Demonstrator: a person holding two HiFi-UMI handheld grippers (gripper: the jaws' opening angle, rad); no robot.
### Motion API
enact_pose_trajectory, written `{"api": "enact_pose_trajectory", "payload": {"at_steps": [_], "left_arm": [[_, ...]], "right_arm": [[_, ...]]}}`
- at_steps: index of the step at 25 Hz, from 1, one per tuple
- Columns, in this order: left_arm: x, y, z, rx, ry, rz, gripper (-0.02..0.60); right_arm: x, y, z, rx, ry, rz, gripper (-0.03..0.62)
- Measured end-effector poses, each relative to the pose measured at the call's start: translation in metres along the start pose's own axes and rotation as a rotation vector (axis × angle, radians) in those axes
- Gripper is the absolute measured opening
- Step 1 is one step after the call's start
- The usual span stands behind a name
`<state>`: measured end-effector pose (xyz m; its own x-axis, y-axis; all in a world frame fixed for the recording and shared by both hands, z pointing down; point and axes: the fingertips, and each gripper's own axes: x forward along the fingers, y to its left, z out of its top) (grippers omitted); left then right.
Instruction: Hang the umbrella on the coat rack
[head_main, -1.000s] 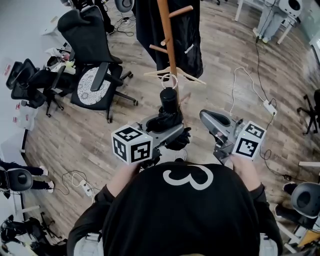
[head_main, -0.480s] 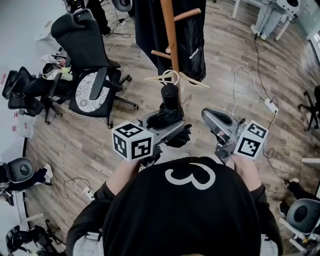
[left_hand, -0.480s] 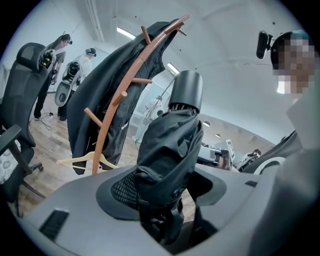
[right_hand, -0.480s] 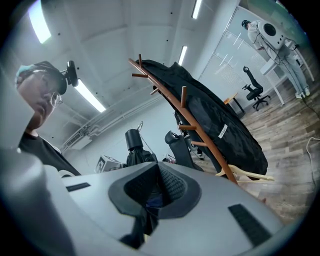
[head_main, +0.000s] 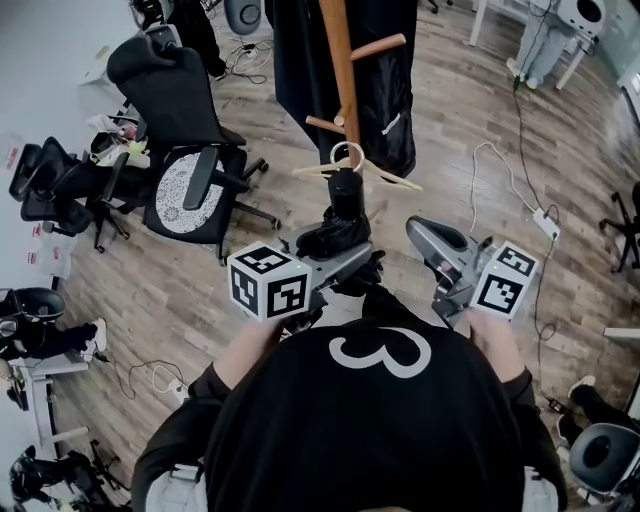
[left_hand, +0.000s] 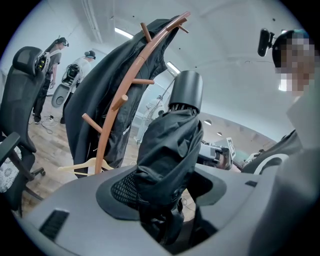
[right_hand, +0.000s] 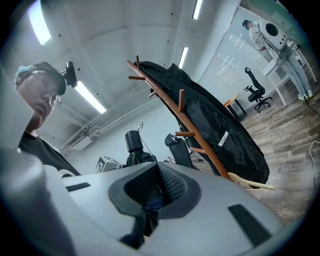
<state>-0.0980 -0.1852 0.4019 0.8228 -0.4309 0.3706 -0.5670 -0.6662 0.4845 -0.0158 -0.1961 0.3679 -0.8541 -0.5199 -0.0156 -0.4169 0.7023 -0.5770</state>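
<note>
Just ahead of me, my left gripper (head_main: 338, 262) clamps the folded umbrella (head_main: 341, 212) — long axis upright, handle toward the nearby coat rack (head_main: 338, 60); my right gripper (head_main: 428, 236) sits alongside — pinched together, empty.

- We see the umbrella (head_main: 338, 228) carried forward in the left gripper (head_main: 350, 258). Its handle cap stood clear below the wooden hanger (head_main: 388, 179) a second ago and now overlaps the hanger's bar in the head view.
- The coat rack (head_main: 340, 70) has slid down the head view, so we see more of its pole, and its right-hand peg sits lower in the picture.
- The right gripper (head_main: 425, 232) has drifted slightly to the right.
- The office chair (head_main: 600, 458) at lower right has dropped towards the bottom edge.
</note>
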Motion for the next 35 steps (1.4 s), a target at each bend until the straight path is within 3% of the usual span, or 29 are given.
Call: {"api": "enact_pose_trajectory", "payload": {"at_steps": [7, 35], "left_arm": [[0.015, 0.029, 0.028, -0.008, 0.001, 0.033, 0.279], [0.049, 0.099, 0.015, -0.1, 0.049, 0.103, 0.279]], "right_arm": [[0.023, -0.03, 0.022, 0.014, 0.022, 0.024, 0.026], [0.058, -0.09, 0.021, 0.072, 0.093, 0.017, 0.026]]}}
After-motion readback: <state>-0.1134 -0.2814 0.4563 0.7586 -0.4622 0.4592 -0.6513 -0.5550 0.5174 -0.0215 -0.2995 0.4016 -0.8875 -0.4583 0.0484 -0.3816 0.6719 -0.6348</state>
